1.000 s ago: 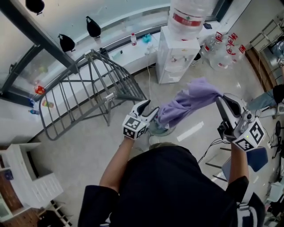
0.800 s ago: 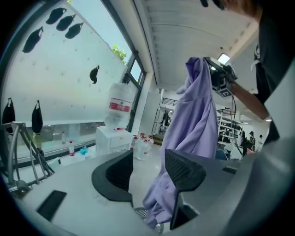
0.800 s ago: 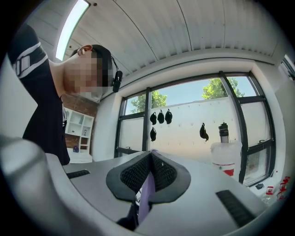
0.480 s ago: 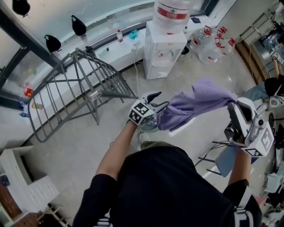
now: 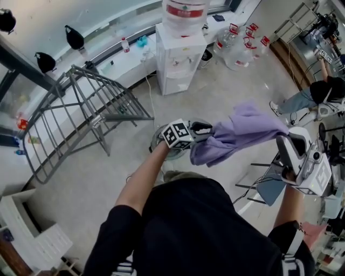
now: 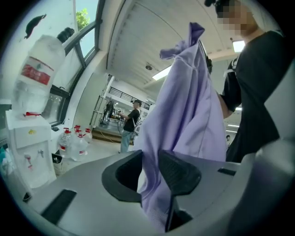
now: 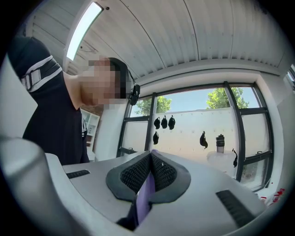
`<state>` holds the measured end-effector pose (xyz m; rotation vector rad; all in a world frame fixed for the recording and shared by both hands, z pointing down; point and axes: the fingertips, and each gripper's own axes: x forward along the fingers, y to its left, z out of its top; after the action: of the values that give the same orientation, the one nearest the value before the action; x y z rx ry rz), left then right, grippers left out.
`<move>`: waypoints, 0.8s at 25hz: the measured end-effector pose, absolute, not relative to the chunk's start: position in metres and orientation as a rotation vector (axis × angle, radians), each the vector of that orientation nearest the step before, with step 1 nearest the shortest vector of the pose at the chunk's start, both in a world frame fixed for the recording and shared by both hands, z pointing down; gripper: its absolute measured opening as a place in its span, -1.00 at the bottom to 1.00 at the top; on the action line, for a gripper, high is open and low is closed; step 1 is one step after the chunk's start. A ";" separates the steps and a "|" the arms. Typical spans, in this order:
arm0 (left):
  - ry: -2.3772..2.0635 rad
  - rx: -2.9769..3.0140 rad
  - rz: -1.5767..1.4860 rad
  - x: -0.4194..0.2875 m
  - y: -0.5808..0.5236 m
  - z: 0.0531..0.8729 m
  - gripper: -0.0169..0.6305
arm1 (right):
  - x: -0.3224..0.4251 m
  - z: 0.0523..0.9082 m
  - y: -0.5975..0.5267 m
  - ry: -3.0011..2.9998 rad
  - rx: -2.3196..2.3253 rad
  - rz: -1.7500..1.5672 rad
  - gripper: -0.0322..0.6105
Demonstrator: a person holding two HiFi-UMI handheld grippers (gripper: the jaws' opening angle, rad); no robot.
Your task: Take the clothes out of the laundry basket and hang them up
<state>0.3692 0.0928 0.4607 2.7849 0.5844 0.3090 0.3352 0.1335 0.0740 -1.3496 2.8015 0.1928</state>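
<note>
My left gripper point(image 5: 202, 128) has just been closing its jaws, which now pinch a fold of the lilac cloth garment point(image 5: 242, 132). The right gripper point(image 5: 284, 141) is clamped tight on its other end. It hangs between them, right of the grey metal drying rack point(image 5: 91, 102), ready to spread, I'd say. The red bottle label point(image 5: 185, 9) is unreadable.

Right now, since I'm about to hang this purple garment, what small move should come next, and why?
Probably draw the left gripper away from the right gripper to spread the purple garment. It hangs bunched between them: the right is clamped on one edge, and the left's jaws have just been closing on a fold.
</note>
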 end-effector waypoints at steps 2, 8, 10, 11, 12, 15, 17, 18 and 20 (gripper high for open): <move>0.537 2.806 0.314 0.371 0.098 0.463 -0.81 | 0.341 0.077 0.138 2.783 -1.387 0.185 -0.89; 0.211 2.811 0.271 0.334 0.066 0.452 -0.93 | 0.366 0.088 0.141 2.699 -1.478 0.123 -0.89; 0.075 2.810 0.241 0.308 0.047 0.442 -0.93 | 0.374 0.094 0.140 2.660 -1.498 0.090 -0.89; 0.008 2.814 0.228 0.295 0.038 0.437 -0.93 | 0.378 0.098 0.140 2.641 -1.509 0.068 -0.89; -0.055 2.818 0.210 0.281 0.031 0.430 -0.93 | 0.381 0.103 0.139 2.624 -1.520 0.044 -0.89; -0.226 2.826 0.120 0.235 0.010 0.404 -0.93 | 0.383 0.115 0.135 2.584 -1.541 -0.008 -0.89; -0.331 2.838 0.055 0.206 -0.004 0.382 -0.94 | 0.380 0.122 0.130 2.559 -1.537 -0.039 -0.89; -0.381 2.846 0.025 0.192 -0.011 0.370 -0.94 | 0.378 0.126 0.127 2.549 -1.532 -0.054 -0.89; -0.471 2.865 -0.045 0.167 -0.023 0.342 -0.94 | 0.372 0.134 0.119 2.538 -1.514 -0.089 -0.89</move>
<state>0.1665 -0.0233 0.3417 2.8652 -0.4713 -0.0446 0.3725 0.1187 0.1337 -1.5138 2.5385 -0.0894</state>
